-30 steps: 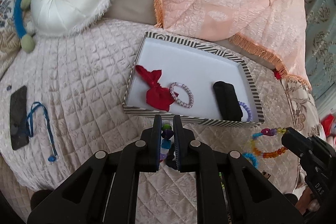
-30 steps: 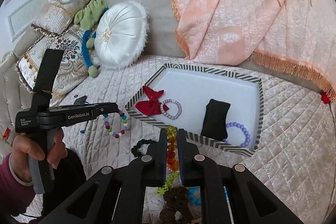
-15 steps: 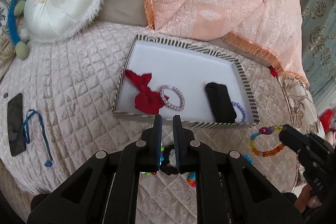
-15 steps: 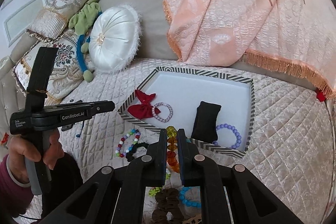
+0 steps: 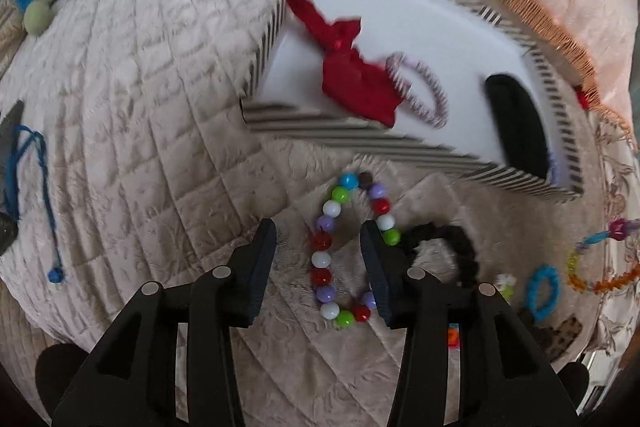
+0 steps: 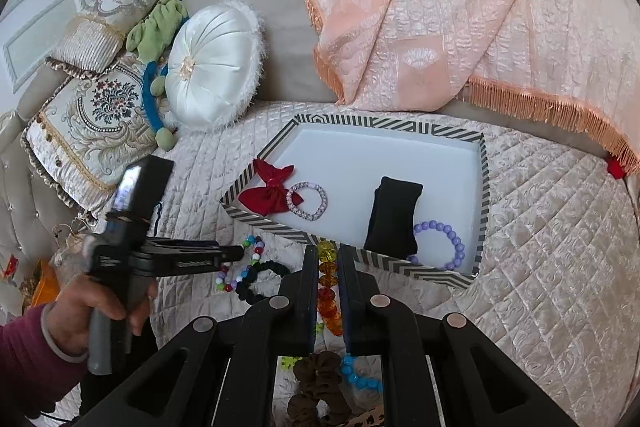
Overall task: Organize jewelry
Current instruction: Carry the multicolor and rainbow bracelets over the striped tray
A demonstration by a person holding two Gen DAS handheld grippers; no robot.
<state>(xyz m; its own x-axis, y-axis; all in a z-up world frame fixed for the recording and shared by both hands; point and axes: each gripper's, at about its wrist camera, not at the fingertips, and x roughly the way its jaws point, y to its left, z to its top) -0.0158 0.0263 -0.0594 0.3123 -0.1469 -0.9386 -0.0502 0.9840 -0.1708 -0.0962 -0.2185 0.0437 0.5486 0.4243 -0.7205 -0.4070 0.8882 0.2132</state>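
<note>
Left tool (image 5: 318, 233) jaws now spread wide, where half second ago we had them nearly closed; multicolour bead bracelet (image 5: 350, 247) lies on bed between them, short of striped tray (image 5: 400, 143), so we re-grasp; right tool (image 6: 324, 255) clenched on amber bead bracelet (image 6: 328, 291)

my left gripper (image 5: 318, 251) hung low with its jaws spread wide, my left hand (image 6: 100, 303) wrapped round its handle. my right gripper (image 6: 325, 267) was clamped nearly closed, fingers level.
</note>
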